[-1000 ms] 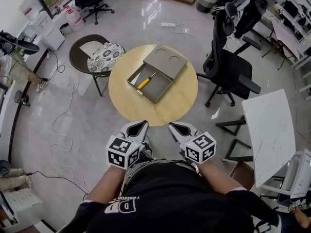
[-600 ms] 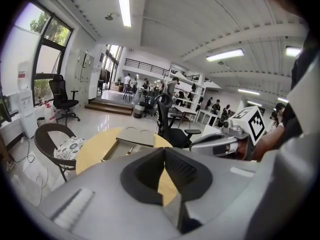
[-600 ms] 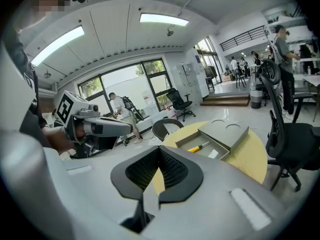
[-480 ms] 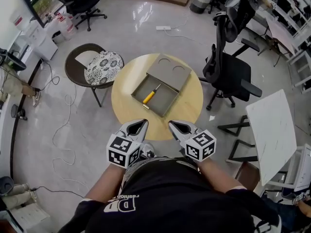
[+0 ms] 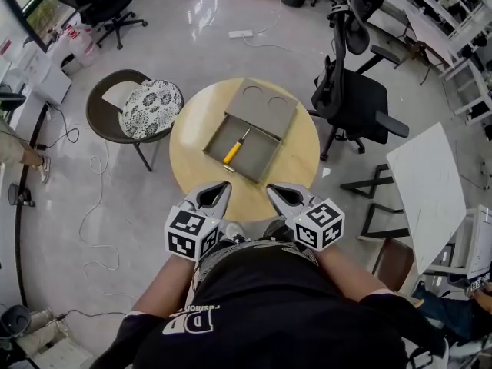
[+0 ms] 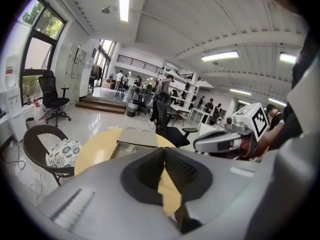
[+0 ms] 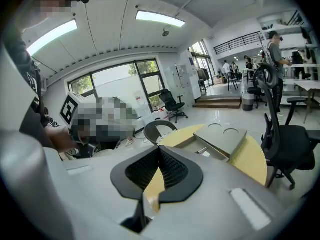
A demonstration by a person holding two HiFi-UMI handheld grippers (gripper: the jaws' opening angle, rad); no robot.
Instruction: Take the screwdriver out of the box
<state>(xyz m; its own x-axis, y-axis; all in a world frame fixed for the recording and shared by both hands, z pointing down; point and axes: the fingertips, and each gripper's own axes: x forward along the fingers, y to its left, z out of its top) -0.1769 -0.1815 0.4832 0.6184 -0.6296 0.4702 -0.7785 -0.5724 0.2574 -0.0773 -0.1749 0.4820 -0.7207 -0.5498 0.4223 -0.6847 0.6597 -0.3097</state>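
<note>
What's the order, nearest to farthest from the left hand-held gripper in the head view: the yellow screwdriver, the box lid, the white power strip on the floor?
From the left hand-held gripper:
1. screwdriver, lying in the open box, just ahead.
2. box lid, at the far side of the table.
3. power strip, on the floor beyond the table.

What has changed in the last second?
The left gripper and right gripper have come forward; in the head view their tips now overlap the near edge of the round table. Nothing was taken hold of: both remain shut and empty. The screwdriver still lies in the open box.
</note>
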